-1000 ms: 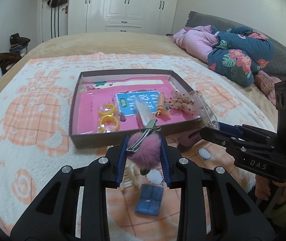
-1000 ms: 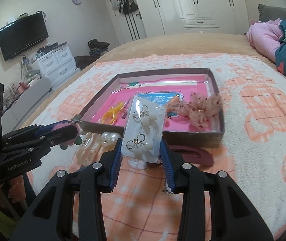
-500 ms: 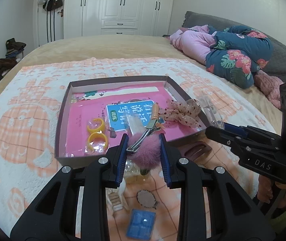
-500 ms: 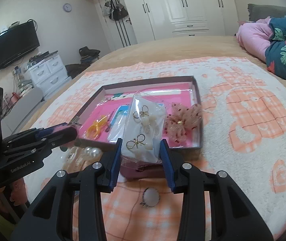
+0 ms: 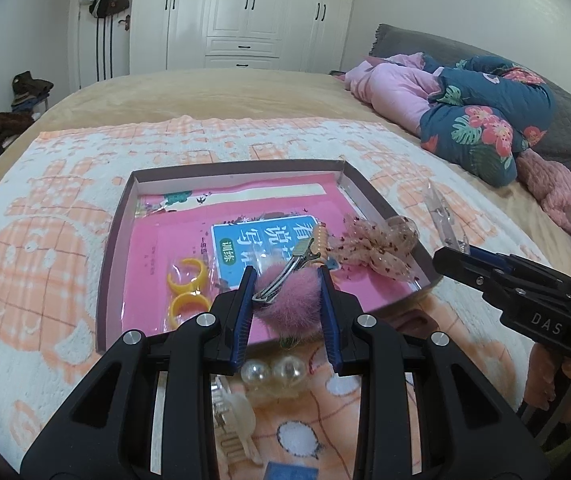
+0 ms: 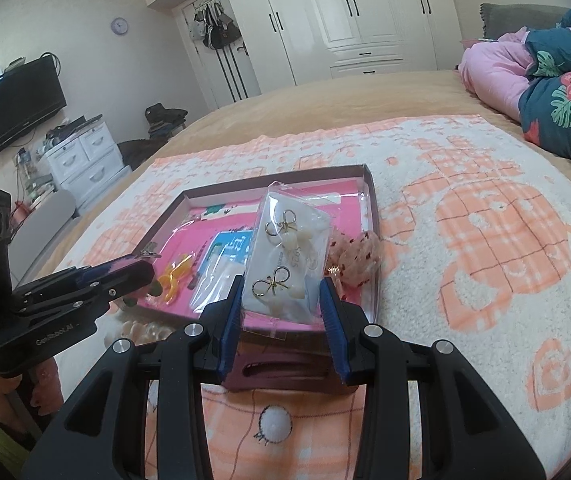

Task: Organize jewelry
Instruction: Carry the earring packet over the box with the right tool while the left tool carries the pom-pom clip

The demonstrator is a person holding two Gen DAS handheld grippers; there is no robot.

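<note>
Orange-and-white blanket [image 5: 45,264] on bed, bearing shallow pink-lined box [image 5: 117,240] with yellow rings [image 5: 187,278] and gauze bow [image 5: 381,246] inside; left gripper [image 5: 287,286] clamped on pink pompom hair clip [image 5: 295,294] over box's near edge; right gripper [image 6: 281,300] clamped on bagged bow earrings [image 6: 289,256] above box.

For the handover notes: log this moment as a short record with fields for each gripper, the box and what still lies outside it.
left gripper: shut on pink pompom clip
right gripper: shut on earring packet
box: on the blanket, holds yellow rings, lace bow, orange clip
outside the box: pearl clip, cream claw clip, maroon clip
</note>
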